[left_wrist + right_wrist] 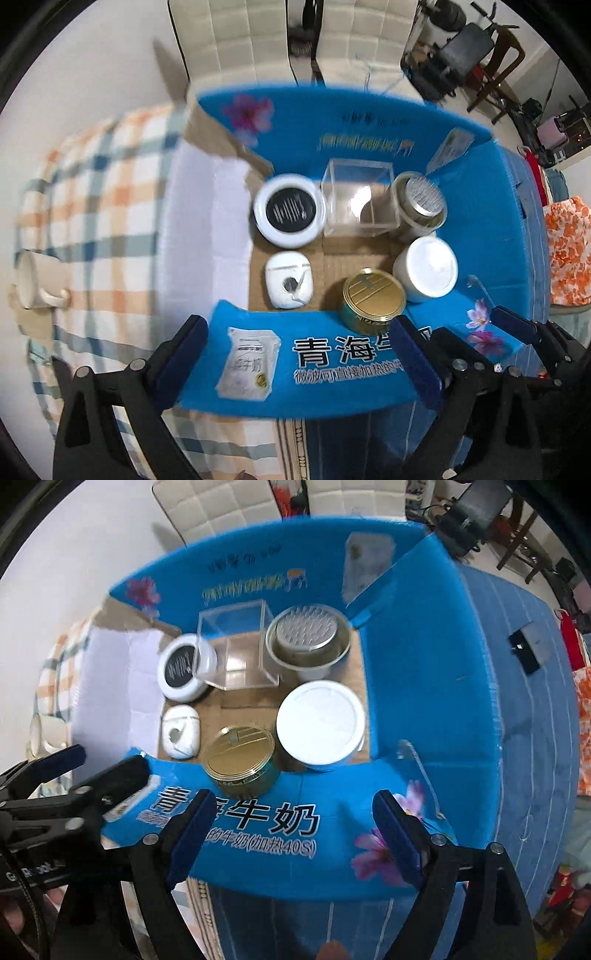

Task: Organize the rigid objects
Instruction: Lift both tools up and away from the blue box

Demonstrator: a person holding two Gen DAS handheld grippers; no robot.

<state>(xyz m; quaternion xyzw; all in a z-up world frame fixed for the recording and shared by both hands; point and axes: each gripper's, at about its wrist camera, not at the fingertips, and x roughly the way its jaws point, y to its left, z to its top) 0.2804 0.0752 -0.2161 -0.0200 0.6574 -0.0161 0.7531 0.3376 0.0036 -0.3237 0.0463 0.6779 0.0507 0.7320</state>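
Observation:
An open blue cardboard box (332, 358) (424, 701) holds several items: a white jar with a black lid (290, 211) (183, 668), a clear plastic cube (360, 197) (236, 646), a jar with a studded silver top (421, 201) (308, 637), a white-lidded tub (426, 267) (321, 725), a gold-lidded tin (373, 295) (240, 760) and a small white case (289, 280) (181, 731). My left gripper (299, 354) is open and empty above the box's near flap. My right gripper (295, 834) is open and empty there too, to the right of the left one (74, 771).
The box sits on a checked cloth (103, 192). A cream mug (35, 280) lies on the cloth at the left. White chairs (280, 33) stand behind the box. Furniture and clutter (480, 66) fill the far right.

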